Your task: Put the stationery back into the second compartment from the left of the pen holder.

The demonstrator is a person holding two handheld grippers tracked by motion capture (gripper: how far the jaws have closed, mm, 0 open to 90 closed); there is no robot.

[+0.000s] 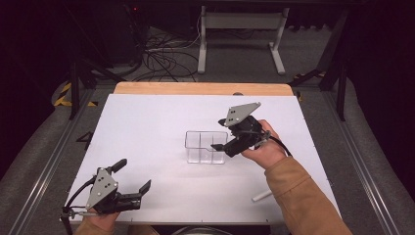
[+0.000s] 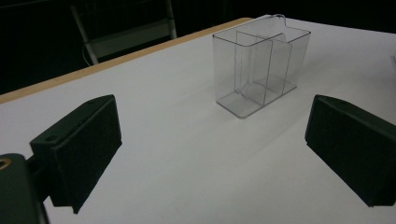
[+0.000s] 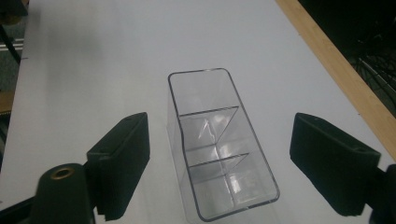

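clear glossy plastic organizer on a matt white table with a wooden edge.

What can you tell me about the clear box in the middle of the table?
The clear box is a small rectangular organiser, see-through and plastic by its look, open on top with rounded corners. Inner walls split it into compartments, all seemingly empty. It stands upright near the middle of the white table. The right gripper hovers at its right end with open jaws; whether a tip touches the rim is unclear.
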